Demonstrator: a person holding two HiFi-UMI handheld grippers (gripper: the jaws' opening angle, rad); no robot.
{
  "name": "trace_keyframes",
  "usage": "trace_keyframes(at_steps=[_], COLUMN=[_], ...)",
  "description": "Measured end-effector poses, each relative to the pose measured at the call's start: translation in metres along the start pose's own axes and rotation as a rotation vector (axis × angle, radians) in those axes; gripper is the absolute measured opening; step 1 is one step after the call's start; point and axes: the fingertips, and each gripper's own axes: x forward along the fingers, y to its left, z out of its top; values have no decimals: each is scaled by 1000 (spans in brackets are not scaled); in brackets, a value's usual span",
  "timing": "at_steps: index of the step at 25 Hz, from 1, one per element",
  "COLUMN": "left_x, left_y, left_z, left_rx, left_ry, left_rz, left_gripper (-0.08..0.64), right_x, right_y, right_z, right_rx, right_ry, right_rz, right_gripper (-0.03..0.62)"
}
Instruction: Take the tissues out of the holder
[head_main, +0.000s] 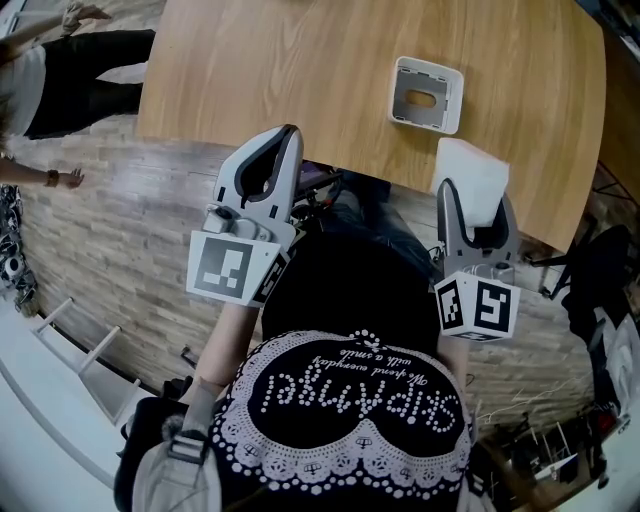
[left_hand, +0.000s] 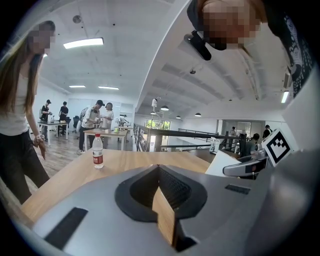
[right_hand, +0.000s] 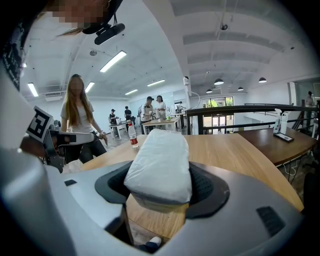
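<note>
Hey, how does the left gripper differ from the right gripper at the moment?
The right gripper is closed on a white tissue pack; the left gripper holds nothing. The right gripper's fingers stand wide apart around the pack, while the left gripper's fingers meet at their tips. Both are grey and point over the wooden table.

One square white plastic tissue holder (head_main: 428, 95) at one o'clock. One soft white tissue pack (head_main: 472, 178) at two o'clock. One light wooden table (head_main: 300, 70). One clear red-labelled water bottle (left_hand: 98, 151) at nine o'clock. Two grey grippers: left gripper (head_main: 290, 132), right gripper (head_main: 475, 192).
</note>
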Motion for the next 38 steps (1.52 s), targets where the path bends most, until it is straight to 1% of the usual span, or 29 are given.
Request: trace_keyframes(at_steps=[3, 9, 12, 14, 17, 24, 29, 32, 38], left_x=[1, 2, 2, 3, 3, 1, 3, 2, 2], left_y=[0, 1, 4, 5, 5, 4, 1, 4, -1], left_z=[-1, -1, -1, 2, 2, -2, 8, 4, 2], left_rx=[1, -2, -18, -29, -17, -9, -20, -19, -5], left_ry=[1, 0, 18, 7, -9, 2, -40, 3, -2], left_rz=[-3, -6, 16, 19, 8, -1, -19, 8, -13], left_gripper=[6, 6, 6, 6, 6, 6, 6, 6, 6], right_x=[1, 3, 3, 4, 5, 6, 6, 6, 5], right_y=[-1, 1, 2, 2, 2, 5, 5, 5, 6], right_z=[0, -4, -5, -5, -5, -5, -1, 0, -1], right_rx=[1, -7, -5, 3, 0, -1, 7, 4, -4], right_ry=[9, 19, 22, 27, 26, 26, 32, 34, 29], right_rz=[-10, -3, 1, -4, 1, 11, 1, 5, 13], right_gripper=[298, 298, 298, 298, 298, 298, 298, 298, 298])
